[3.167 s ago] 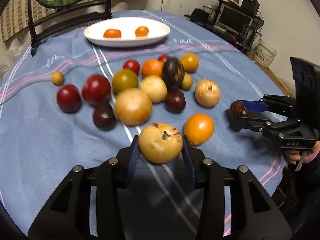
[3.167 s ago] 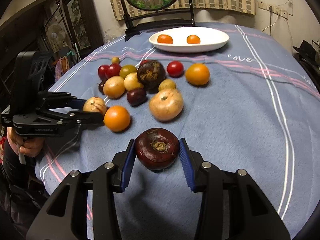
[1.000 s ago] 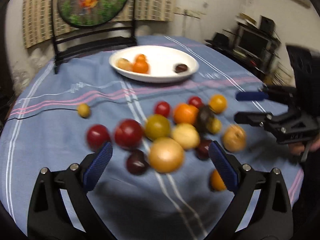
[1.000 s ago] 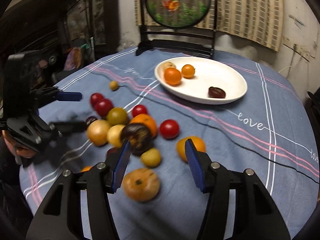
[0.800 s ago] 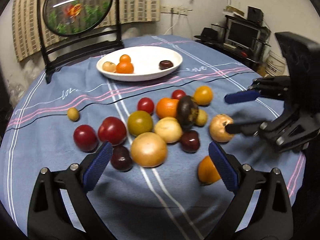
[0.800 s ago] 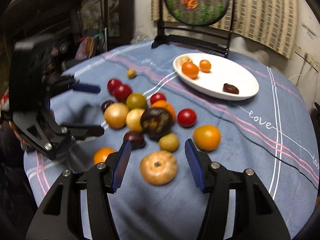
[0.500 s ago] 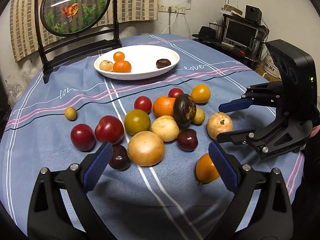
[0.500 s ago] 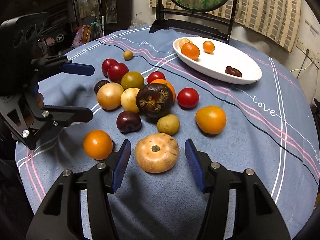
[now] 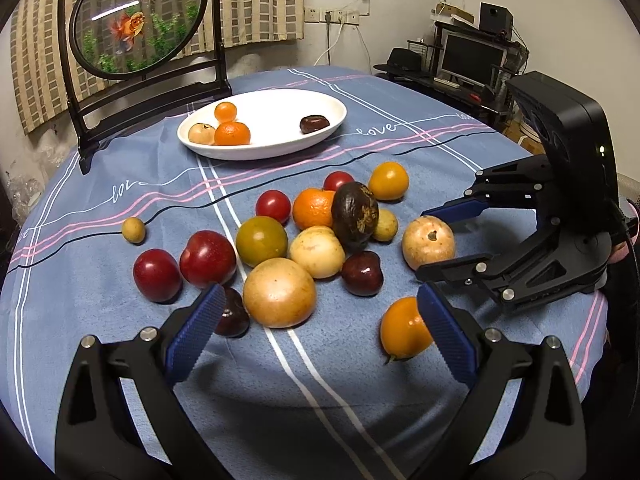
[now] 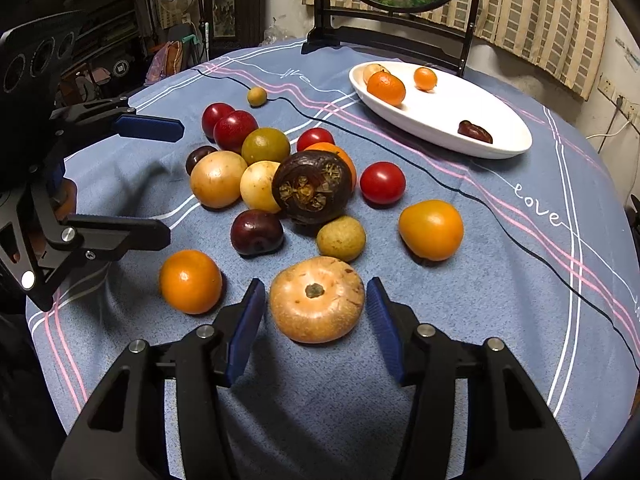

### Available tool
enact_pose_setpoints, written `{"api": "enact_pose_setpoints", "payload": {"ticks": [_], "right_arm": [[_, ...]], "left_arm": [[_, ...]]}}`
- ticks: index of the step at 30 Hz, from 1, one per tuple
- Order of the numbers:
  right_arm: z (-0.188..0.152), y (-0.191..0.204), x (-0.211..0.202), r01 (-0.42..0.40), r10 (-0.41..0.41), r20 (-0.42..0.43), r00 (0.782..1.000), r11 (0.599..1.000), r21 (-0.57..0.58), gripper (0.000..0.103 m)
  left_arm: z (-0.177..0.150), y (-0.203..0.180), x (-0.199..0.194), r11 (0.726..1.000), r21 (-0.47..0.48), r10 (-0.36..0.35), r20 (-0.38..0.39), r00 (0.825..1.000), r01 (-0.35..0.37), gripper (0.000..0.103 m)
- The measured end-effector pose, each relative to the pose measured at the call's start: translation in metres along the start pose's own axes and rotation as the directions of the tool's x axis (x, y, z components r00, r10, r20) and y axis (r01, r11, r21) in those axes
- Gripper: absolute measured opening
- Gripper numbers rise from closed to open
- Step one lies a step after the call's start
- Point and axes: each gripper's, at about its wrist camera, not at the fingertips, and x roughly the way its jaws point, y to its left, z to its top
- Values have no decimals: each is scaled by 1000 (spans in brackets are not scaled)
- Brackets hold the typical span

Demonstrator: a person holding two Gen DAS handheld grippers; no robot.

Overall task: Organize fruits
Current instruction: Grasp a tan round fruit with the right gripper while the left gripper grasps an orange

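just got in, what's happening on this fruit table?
A person with a gripper in each hand is sorting fruit from the blue tablecloth onto the white plate, which holds four pieces. The right gripper is closing around a tan round fruit, fingers not yet touching it. The left gripper hangs open over the pile, holding nothing.

Blue striped tablecloth (image 9: 100,264) bears loose fruits (image 9: 280,292), white plate (image 9: 332,128)

Both units: right gripper (image 10: 316,330) and left gripper (image 9: 316,336) have black angular frames, silver screws, blue ribbed pads (image 10: 246,330).
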Motion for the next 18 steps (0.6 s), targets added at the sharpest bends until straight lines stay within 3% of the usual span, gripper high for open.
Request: {"api": "enact_pose_setpoints", "payload": {"ticks": [5,9,12,16,18], "right_arm": [[0,-3,0,-11,11,0,1000,1000,11,47],[3,-12,-3,-40,38,22,999,998,56,47],[3,-25,-9,-51,46,51,998,992,119,47],[3,-32,-9,-32,24,48,999,986,161,47],[3,-32,-8,-29,22,43,999,986,163,47]], "left_arm": [[-1,-4,0,1000,13,-14,-5,1000,14,99],[-3,-8,-2,994,26,-108,-27,994,109,99],[-7,-17,-6,977,68,-198,-43,979,201,99],[-13,-33,-6,961,135,-233,-66,970,240,97],[-15,-37,-2,960,146,-229,-81,970,239,88]]}}
